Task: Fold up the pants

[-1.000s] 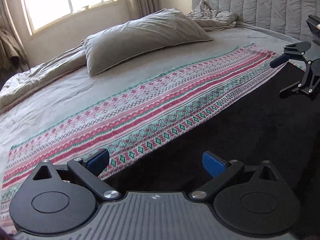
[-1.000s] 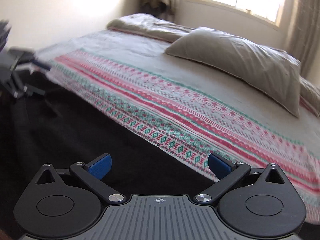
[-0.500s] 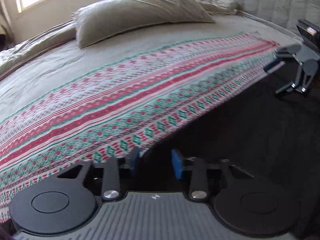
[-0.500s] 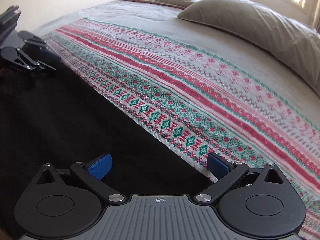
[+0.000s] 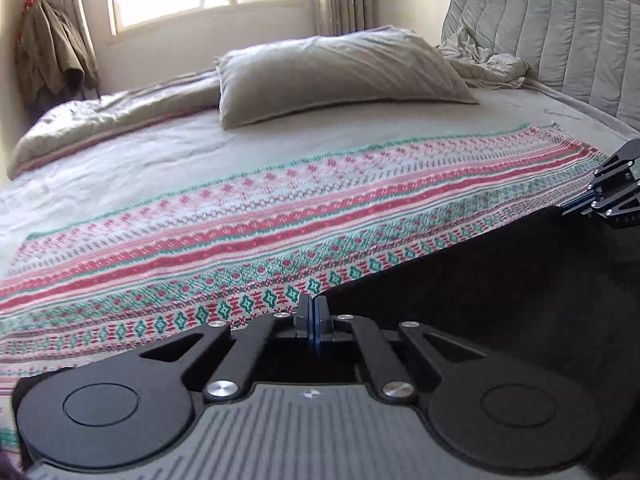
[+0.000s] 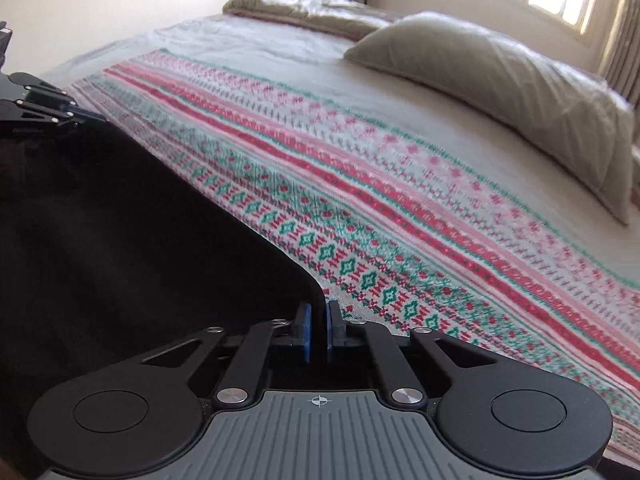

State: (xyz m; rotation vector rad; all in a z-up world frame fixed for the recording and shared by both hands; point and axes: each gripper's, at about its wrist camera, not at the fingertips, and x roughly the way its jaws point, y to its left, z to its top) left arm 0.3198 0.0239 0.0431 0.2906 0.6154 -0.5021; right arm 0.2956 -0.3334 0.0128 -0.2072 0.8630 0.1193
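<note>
Jaws of both the left gripper (image 5: 313, 322) and right gripper (image 6: 317, 330) had just closed on the far edge of the black pants (image 5: 500, 288) lying on the patterned blanket (image 5: 280, 216), so the first fold seemingly called for lifting together.

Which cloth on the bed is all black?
The black pants, nearest the camera and pinched at their edge. The striped blanket under them is red, green and white; the pillow is grey.

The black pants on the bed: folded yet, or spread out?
Spread out. The black pants lie flat over the patterned blanket, one straight edge, no fold showing; nearer parts are out of view.
</note>
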